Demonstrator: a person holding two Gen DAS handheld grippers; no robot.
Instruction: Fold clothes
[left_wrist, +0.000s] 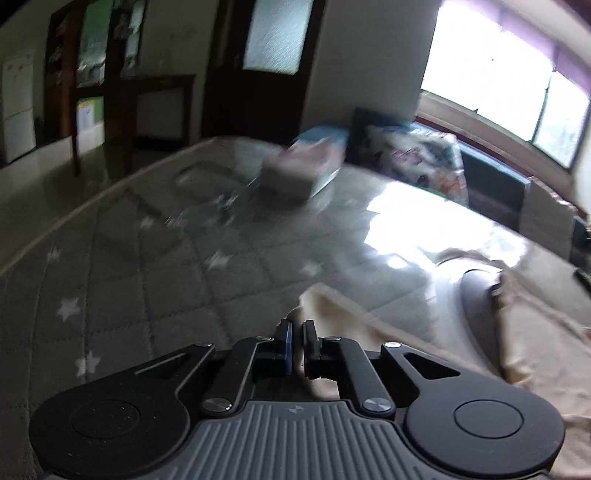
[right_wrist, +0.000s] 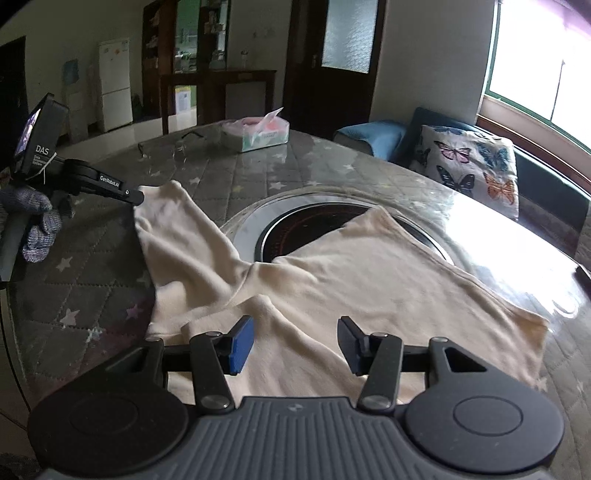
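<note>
A cream garment (right_wrist: 332, 280) lies crumpled across the quilted star-patterned table (right_wrist: 92, 266), partly over a round black hob (right_wrist: 303, 229). In the right wrist view my left gripper (right_wrist: 138, 195), held by a gloved hand (right_wrist: 33, 221), sits at the garment's far left corner, which rises up to its tip. In the blurred left wrist view its jaws (left_wrist: 297, 332) are nearly together with pale cloth (left_wrist: 535, 332) between them. My right gripper (right_wrist: 295, 332) is open just above the garment's near edge, pads apart, gripping nothing.
A tissue pack (right_wrist: 258, 133) and a pair of glasses (right_wrist: 184, 142) lie at the table's far side. A butterfly cushion (right_wrist: 469, 162) rests on a bench under the window at the right. The table's edge curves close by on the left.
</note>
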